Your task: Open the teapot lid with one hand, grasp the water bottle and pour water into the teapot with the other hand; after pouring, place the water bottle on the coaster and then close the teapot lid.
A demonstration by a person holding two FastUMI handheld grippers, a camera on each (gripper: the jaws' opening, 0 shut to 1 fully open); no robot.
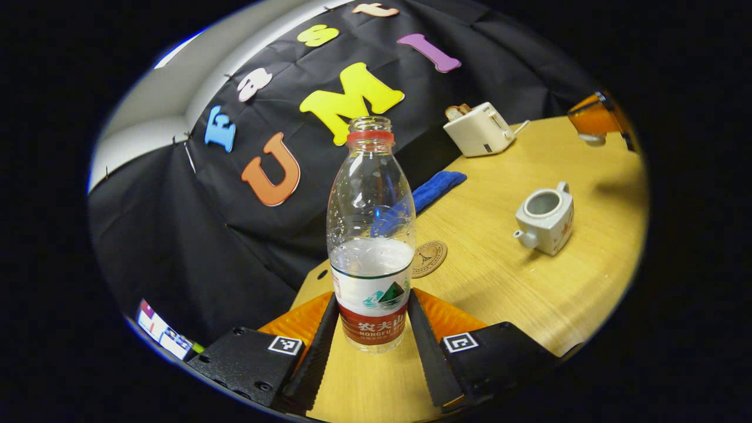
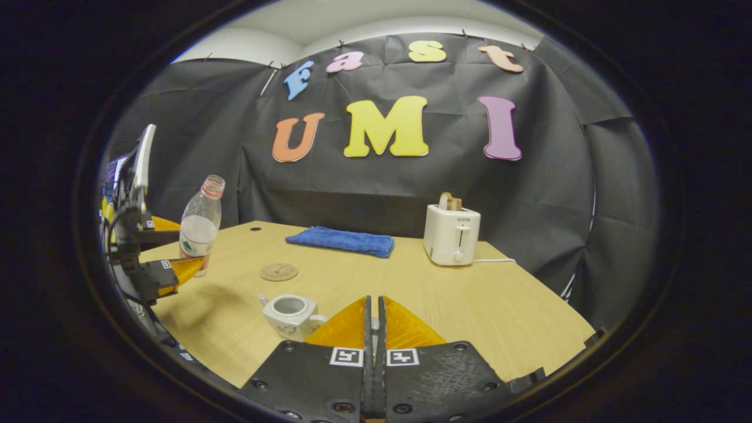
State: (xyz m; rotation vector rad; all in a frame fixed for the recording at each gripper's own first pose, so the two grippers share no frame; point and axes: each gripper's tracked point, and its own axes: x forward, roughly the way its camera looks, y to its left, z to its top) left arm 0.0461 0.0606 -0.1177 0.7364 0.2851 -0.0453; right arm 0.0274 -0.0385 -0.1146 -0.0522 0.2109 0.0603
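A clear water bottle [image 1: 371,235], uncapped and about a third full, stands between the fingers of my left gripper [image 1: 372,296], which is shut on its labelled lower part. In the right gripper view the water bottle [image 2: 200,232] leans slightly at the table's left edge, held by the left gripper [image 2: 176,254]. The white teapot [image 1: 546,218] sits lidless with its mouth open, and the round coaster [image 1: 428,258] lies between it and the bottle. My right gripper [image 2: 374,302] hangs just right of the teapot [image 2: 291,314], shut, with a pale sliver of the lid pinched between its fingers.
A white toaster [image 2: 451,235] with bread in it stands at the back right, its cord trailing off. A folded blue cloth [image 2: 341,241] lies at the back of the wooden table [image 2: 482,317]. The coaster [image 2: 279,272] lies bare. Black cloth walls close in behind.
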